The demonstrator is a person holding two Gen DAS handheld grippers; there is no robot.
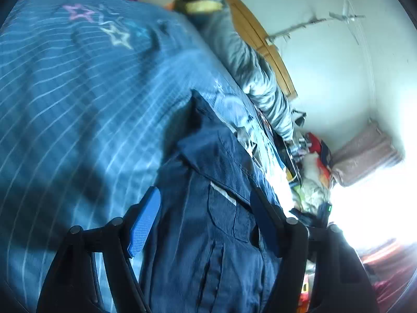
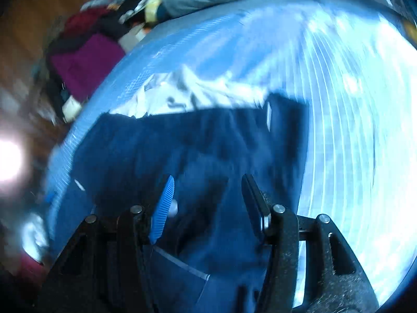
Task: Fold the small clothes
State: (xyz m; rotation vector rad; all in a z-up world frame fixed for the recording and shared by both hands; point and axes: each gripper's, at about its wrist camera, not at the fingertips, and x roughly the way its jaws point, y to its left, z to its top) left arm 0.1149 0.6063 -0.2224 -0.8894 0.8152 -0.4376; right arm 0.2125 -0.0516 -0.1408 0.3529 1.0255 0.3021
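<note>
In the left wrist view the left tongs (image 1: 206, 221) stand apart, their blue-padded fingers (image 1: 144, 225) spread at the lower middle of the frame with a dark navy garment (image 1: 208, 234) lying between them; nothing is clamped. The garment shows a pocket flap with a pale edge near the frame's centre and runs from the bottom edge up toward the middle, resting on a bed covered by a blue sheet (image 1: 78, 104) with thin white stripes and star outlines (image 1: 117, 36) at the upper left. A grey garment (image 1: 250, 70) lies along the far edge of the bed at upper centre, beside a wooden bed frame (image 1: 260, 44). A heap of mixed clothes (image 1: 315, 172) sits at the right, under a pale wall.

In the right wrist view the right tongs (image 2: 207, 200) are likewise apart at the lower middle, hovering over the same navy garment (image 2: 182, 143), which spreads across the centre of the frame. Whether the fingers touch the cloth cannot be told through the blur. A white cloth (image 2: 182, 94) lies just beyond the garment's upper edge on the striped sheet (image 2: 351, 130). A purple item (image 2: 86, 62) sits at the upper left off the bed.
</note>
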